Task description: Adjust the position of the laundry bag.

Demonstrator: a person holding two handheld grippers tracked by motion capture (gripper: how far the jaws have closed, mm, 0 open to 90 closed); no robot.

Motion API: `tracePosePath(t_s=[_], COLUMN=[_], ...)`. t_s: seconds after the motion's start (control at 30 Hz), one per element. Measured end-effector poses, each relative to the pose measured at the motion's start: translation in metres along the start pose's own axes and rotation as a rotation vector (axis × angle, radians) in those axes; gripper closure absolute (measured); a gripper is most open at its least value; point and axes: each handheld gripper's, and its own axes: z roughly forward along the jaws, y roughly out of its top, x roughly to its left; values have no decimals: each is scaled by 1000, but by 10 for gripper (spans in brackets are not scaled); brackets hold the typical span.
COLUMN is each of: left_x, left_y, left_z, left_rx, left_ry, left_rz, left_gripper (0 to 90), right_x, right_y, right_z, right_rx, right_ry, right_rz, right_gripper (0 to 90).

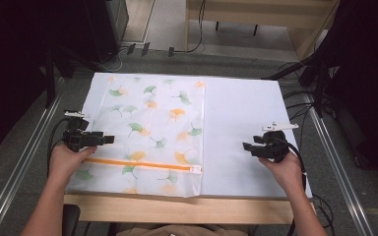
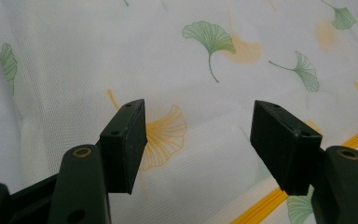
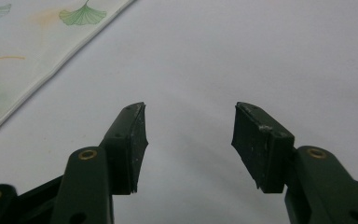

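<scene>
A white mesh bag (image 1: 150, 130) printed with green and orange ginkgo leaves lies flat on the left half of the white table cover (image 1: 241, 108). An orange zipper (image 1: 138, 164) runs across it near the front edge. My left gripper (image 1: 112, 139) hovers over the bag's left side, jaws open with nothing between them; in the left gripper view (image 2: 198, 140) the leaf-printed mesh (image 2: 205, 60) and the zipper (image 2: 261, 210) lie below. My right gripper (image 1: 245, 146) stands open over bare cover to the right of the bag; the right gripper view (image 3: 189, 140) has the bag's edge (image 3: 51, 70) at upper left.
The white cover spans the wooden table, whose front edge (image 1: 187, 209) lies bare near the person. Metal rails (image 1: 24, 162) run along both sides. Cables (image 1: 300, 98) and dark stands sit on the floor beyond the table's right and far sides.
</scene>
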Motion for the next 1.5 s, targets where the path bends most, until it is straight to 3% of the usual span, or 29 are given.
tracePosePath(t_s=[0.27,0.4,0.57,0.77,0.97,1.5], left_x=[7,8,6,6,7,16], left_y=[-2,-2,-2,-4,-7,-24], left_z=[-2,-4,-8,-9,-14,-29], left_rx=[1,-21,-48,-25,-16,-17], left_ry=[5,24,8,12,10,80], left_rz=[-23,-64,-54,-41,-63,-66], left_gripper=[349,316,331,359,381,383], right_x=[12,21,36,45,55,76], right_y=[6,8,12,19,28,46], right_z=[5,4,5,11,17,40], right_rx=[10,7,20,15,14,32], right_ry=[14,20,35,56,56,95], right_rz=[-8,-22,-63,-82,-97,-132], right_gripper=[463,465,465,467,471,466])
